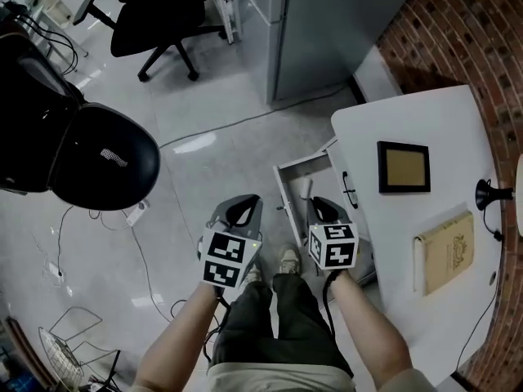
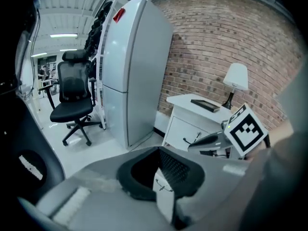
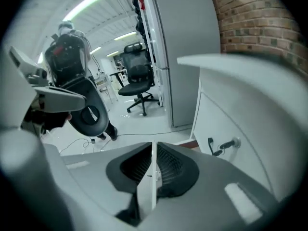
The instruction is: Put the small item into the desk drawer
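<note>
The white desk [image 1: 425, 121] stands at the right, and its drawer [image 1: 301, 180] is pulled out toward the floor side. My right gripper [image 1: 324, 208] hovers just in front of the open drawer; its jaws meet along a thin seam with nothing between them [image 3: 154, 163]. Beside it to the left is my left gripper [image 1: 242, 209], its jaws also together and empty [image 2: 161, 171]. The left gripper view shows the right gripper [image 2: 215, 140] in front of the desk. I see no small item in any view, and the drawer's inside is partly hidden by the right gripper.
On the desk lie a framed picture [image 1: 404, 167], a tan book [image 1: 445, 251] and a black lamp base [image 1: 489, 193]. A grey cabinet [image 1: 327, 31] stands behind the desk. Two black office chairs [image 1: 90, 158] [image 1: 159, 11], floor cables and a wire basket [image 1: 69, 351] are at the left.
</note>
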`<action>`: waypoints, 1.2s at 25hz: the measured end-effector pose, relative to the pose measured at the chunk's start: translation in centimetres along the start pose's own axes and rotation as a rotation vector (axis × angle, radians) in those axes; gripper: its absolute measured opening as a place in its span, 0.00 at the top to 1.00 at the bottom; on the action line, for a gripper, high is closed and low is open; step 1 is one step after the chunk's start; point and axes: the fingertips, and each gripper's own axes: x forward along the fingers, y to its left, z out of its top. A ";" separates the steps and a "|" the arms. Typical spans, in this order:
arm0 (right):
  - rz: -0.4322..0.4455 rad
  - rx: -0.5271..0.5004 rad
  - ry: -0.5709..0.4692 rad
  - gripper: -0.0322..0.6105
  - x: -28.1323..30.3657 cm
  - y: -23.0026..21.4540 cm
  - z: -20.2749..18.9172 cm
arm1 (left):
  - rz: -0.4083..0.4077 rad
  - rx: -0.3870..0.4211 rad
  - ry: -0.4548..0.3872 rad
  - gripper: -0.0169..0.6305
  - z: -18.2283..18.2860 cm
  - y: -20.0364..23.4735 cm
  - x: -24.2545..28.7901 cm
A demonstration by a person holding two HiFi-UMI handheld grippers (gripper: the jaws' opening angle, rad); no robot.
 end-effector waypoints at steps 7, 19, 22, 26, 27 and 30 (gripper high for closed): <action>0.066 -0.010 -0.123 0.90 -10.8 4.7 6.8 | 0.011 0.020 -0.050 0.97 5.1 -1.5 -7.2; 0.094 -0.010 -0.315 0.91 -26.3 10.2 14.0 | -0.007 0.143 -0.162 0.97 13.3 -4.9 -18.5; 0.083 -0.059 -0.349 0.91 -29.7 11.6 15.1 | -0.012 0.171 -0.210 0.97 15.5 -5.9 -21.9; 0.087 -0.185 -0.399 0.93 -34.0 14.1 17.0 | -0.016 0.213 -0.270 0.97 17.9 -7.5 -26.1; 0.094 -0.202 -0.415 0.93 -34.8 14.3 17.9 | -0.015 0.226 -0.282 0.97 18.7 -7.8 -26.7; 0.102 -0.239 -0.467 0.93 -37.3 14.9 20.3 | -0.018 0.273 -0.329 0.97 20.9 -9.2 -28.9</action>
